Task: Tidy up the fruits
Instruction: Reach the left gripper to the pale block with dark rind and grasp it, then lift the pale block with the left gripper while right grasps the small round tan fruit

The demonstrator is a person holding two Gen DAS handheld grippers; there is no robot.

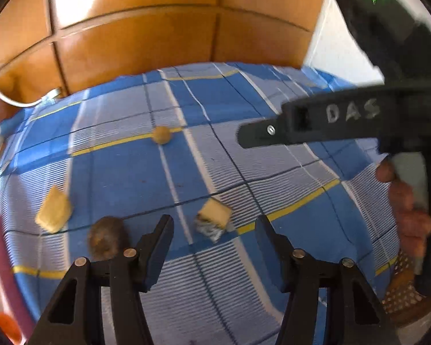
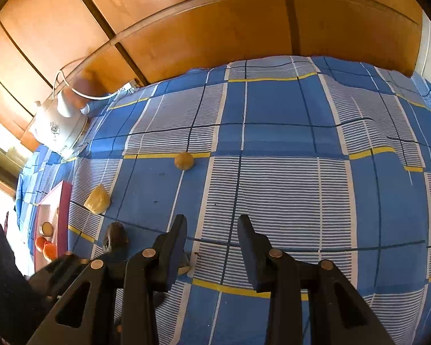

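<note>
Quick count off my two cams. Loose on blue checked cloth: 1 round tan fruit around 12 o'clock, 2 yellowish chunks, one at 9 o'clock, other dead centre, 1 brown fuzzy fruit at 8. Pink tray at 9 o'clock: 2 orange fruits, 1 tan one. Plus 1 white kettle at 10.
</note>
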